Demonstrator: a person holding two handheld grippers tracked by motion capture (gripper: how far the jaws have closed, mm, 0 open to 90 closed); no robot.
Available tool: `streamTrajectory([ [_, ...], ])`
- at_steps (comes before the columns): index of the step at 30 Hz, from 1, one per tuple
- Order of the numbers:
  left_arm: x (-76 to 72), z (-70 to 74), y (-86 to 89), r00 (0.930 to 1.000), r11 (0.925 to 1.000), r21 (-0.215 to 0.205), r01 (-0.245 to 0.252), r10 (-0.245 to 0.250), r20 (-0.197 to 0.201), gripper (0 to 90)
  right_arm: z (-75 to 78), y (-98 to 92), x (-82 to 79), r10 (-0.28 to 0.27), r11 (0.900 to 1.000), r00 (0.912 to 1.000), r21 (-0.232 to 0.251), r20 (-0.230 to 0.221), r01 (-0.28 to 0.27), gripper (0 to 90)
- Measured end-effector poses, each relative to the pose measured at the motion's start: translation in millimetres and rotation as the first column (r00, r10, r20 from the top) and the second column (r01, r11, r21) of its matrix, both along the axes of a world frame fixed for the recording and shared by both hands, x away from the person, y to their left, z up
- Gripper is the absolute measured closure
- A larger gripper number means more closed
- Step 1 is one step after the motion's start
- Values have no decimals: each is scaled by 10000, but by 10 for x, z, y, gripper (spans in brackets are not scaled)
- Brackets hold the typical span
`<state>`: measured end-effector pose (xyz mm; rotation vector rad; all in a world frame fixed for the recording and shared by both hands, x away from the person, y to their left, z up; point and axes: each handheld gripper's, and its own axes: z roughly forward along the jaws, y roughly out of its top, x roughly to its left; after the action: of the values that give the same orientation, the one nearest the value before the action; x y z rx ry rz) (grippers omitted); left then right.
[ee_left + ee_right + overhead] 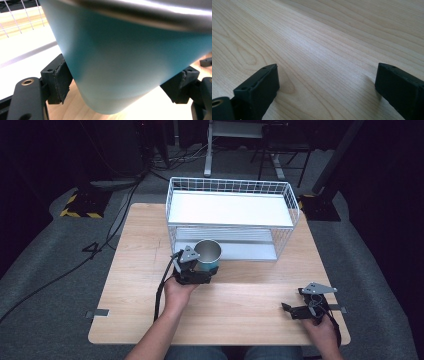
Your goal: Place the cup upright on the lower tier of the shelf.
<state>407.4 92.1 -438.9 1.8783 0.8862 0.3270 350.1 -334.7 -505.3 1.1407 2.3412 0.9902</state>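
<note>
High view: left gripper (199, 266) clamped on teal cup (208, 254) w/ steel rim, upright, mid-table just in front of white wire rack (231, 215), touching neither shelf. Right gripper (295, 309) resting low at table's (250, 310) near right corner, well apart from cup.

Left gripper view: pads (60, 79) pressed against both sides of cup (120, 62), base just above wood; rack shelf (22, 53) behind.

Right gripper view: jaws spread wide, nothing btwn, bare wood grain (319, 50) below.
</note>
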Motion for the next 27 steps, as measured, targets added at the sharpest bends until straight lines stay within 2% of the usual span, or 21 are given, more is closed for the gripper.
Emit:
streamTrajectory([
  [5, 83, -29, -83, 9994, 9998, -28, -185, 186, 302, 208, -1, 0, 0, 5, 10000, 10000, 14, 1, -5, 59],
  [10, 201, -23, -193, 9989, 9994, 77, -328, 326, 349, 207, 0, 0, 0, -1, 10000, 10000, 0, -2, 1, 59],
  [11, 245, -16, -236, 9986, 9994, -50, -341, 343, 411, 208, 0, 0, 0, -1, 10000, 10000, 1, -2, 1, 59],
  [20, 397, -28, -386, 9980, 9983, -217, -532, 539, 333, 207, 0, 0, 0, -2, 10000, 10000, 1, -1, 2, 59],
  [24, 469, -73, -441, 9971, 9973, -99, -727, 729, 221, 207, 0, 0, 0, -2, 10000, 10000, 3, -1, 2, 59],
  [27, 529, -99, -493, 9955, 9960, -31, -898, 898, 301, 207, 0, 0, 0, -2, 10000, 10000, 2, -3, 2, 59],
])
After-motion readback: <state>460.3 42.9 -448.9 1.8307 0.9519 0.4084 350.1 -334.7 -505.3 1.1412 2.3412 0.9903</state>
